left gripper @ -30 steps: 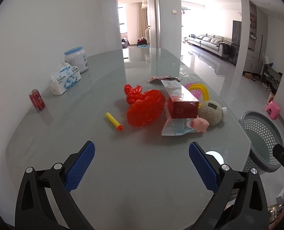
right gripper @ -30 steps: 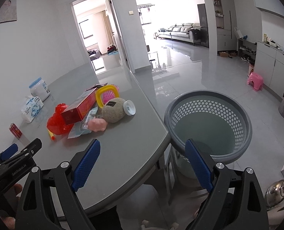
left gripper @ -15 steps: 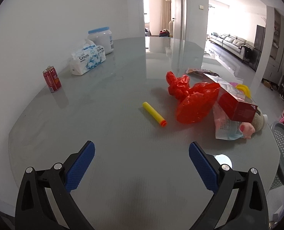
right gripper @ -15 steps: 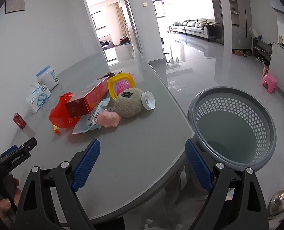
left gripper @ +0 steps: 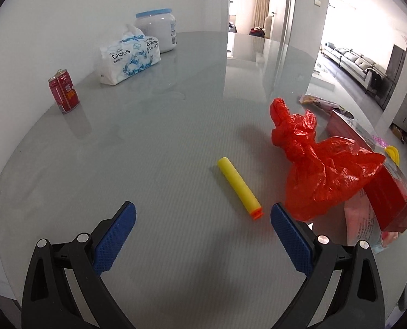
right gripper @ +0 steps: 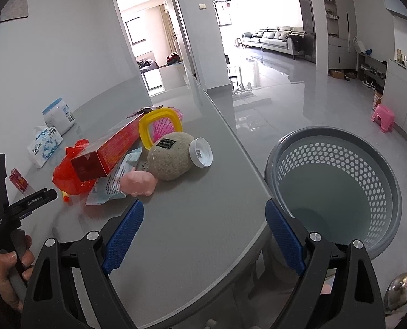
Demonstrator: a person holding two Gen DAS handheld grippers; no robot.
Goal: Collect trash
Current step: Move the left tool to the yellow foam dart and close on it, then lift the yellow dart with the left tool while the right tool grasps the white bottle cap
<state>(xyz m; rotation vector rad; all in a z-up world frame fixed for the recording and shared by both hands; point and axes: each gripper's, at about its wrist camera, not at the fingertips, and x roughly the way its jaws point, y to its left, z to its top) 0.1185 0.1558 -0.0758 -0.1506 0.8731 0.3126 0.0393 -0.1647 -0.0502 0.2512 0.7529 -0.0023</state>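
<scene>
My left gripper [left gripper: 202, 220] is open and empty above the grey table [left gripper: 148, 137]. A yellow foam dart [left gripper: 239, 185] lies just ahead of it, right of centre. A knotted red plastic bag [left gripper: 324, 172] and a red box [left gripper: 384, 175] lie to its right. My right gripper [right gripper: 203, 219] is open and empty over the table's near right edge. Ahead of it lie the red box [right gripper: 107, 150], a white wrapper [right gripper: 115, 183], a pink toy [right gripper: 139, 183], a grey rock-like jar [right gripper: 172, 159] and a yellow-pink frame [right gripper: 159, 128]. A grey basket [right gripper: 338, 194] stands beside the table.
A red can [left gripper: 64, 91], a tissue pack [left gripper: 129, 54] and a blue-lidded tub [left gripper: 157, 31] stand by the wall at the far left. The left gripper's handle and a hand [right gripper: 8, 235] show in the right wrist view. A pink stool [right gripper: 383, 116] stands on the floor.
My left gripper has moved forward and left, closer to the yellow dart and red bag. My right gripper has moved forward over the table's edge. Both stay open.
</scene>
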